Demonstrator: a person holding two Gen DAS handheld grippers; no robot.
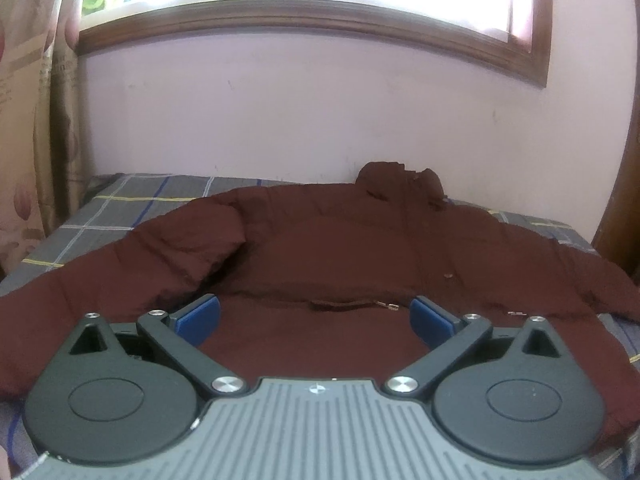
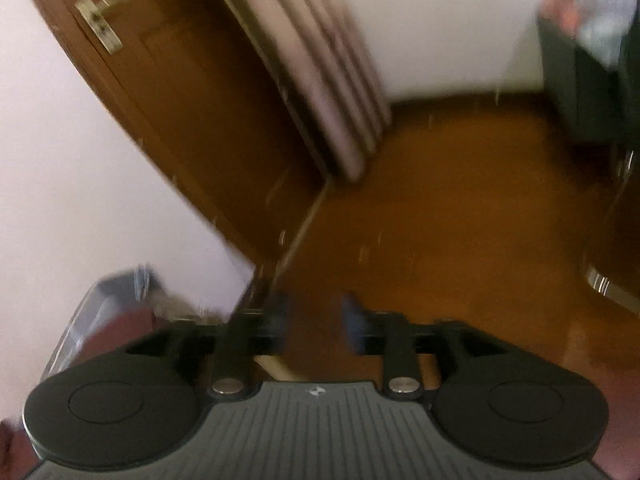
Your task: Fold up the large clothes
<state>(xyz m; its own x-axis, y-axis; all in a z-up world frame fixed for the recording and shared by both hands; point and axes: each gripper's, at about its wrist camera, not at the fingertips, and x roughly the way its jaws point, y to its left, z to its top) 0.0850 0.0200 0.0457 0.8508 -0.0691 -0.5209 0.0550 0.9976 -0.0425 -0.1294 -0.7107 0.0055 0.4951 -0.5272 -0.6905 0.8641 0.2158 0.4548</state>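
Observation:
A large dark maroon puffer jacket (image 1: 340,248) lies spread on the bed, collar toward the wall and sleeves out to both sides. My left gripper (image 1: 316,314) hovers low over its lower front, near a zipped pocket (image 1: 352,305), jaws wide open and nothing between the blue pads (image 1: 200,316). In the blurred right wrist view my right gripper (image 2: 316,320) points past the bed toward the floor, jaws apart with nothing between them. A strip of the maroon jacket (image 2: 120,328) shows at that view's lower left.
The bed has a grey plaid sheet (image 1: 120,200) and stands against a pale wall under a wood-framed window (image 1: 320,12). A curtain (image 1: 36,120) hangs at the left. The right view shows a brown door (image 2: 168,92), an orange-brown floor (image 2: 460,220) and dark furniture (image 2: 588,92).

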